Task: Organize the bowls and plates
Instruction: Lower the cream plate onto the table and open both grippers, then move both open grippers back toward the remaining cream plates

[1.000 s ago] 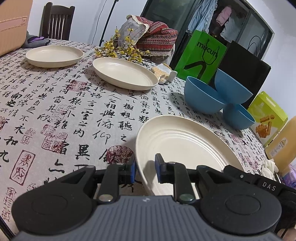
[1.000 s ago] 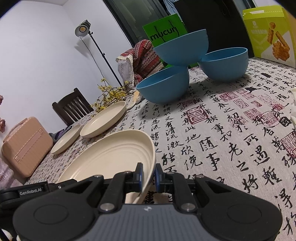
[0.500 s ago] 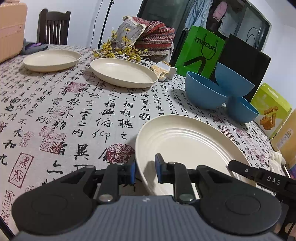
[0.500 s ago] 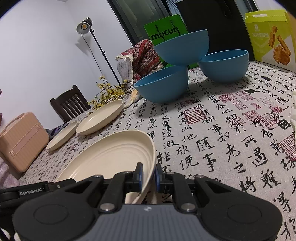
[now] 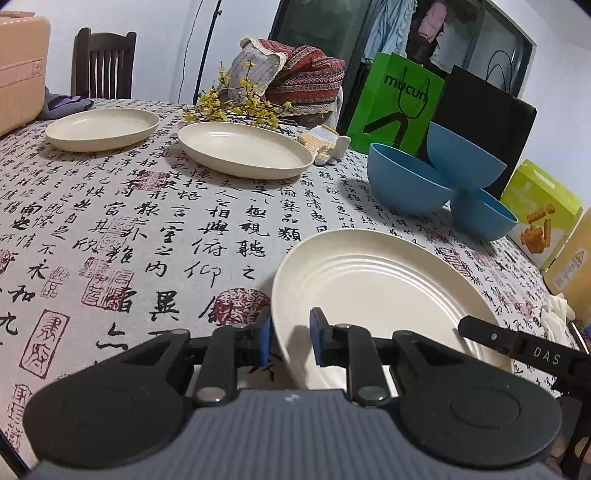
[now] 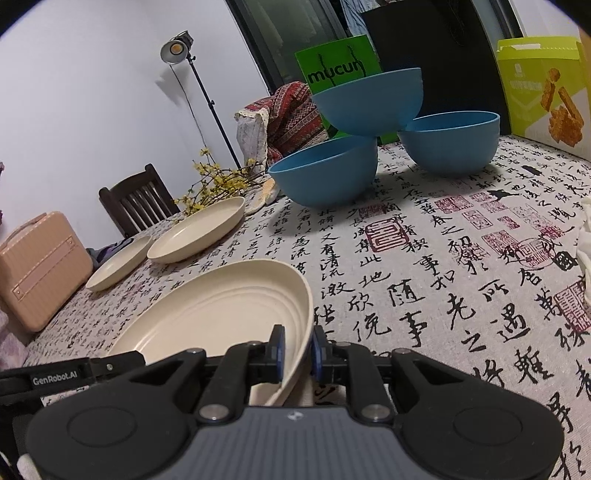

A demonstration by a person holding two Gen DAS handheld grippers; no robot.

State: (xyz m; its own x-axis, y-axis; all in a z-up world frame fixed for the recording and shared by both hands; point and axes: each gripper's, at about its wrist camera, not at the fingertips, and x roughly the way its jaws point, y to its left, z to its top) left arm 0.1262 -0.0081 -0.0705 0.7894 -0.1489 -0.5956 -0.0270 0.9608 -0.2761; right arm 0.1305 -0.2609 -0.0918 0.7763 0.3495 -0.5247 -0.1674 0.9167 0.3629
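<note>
- The near plate (image 6: 221, 314), lower centre of frame, is clamped at its rim by the right gripper (image 6: 294, 349).
- The left gripper (image 5: 289, 338) is held apart, straddling that plate's (image 5: 373, 291) rim.

The room is evenly and fairly brightly lit, with a studio lamp (image 6: 176, 48) on a stand glowing against the pale wall; soft shadows lie on the tablecloth (image 5: 110, 221) under the blue bowls (image 6: 369, 147) and beside the cream plates (image 5: 243, 147). Both fisheye views bend straight lines hard toward the edges and go black in the corners; the glass door (image 6: 288, 33) behind is dark. The table and its printed characters are sharp, a faint sheen sits on the near plate (image 5: 373, 280), and the picture softens slightly at the rim.
</note>
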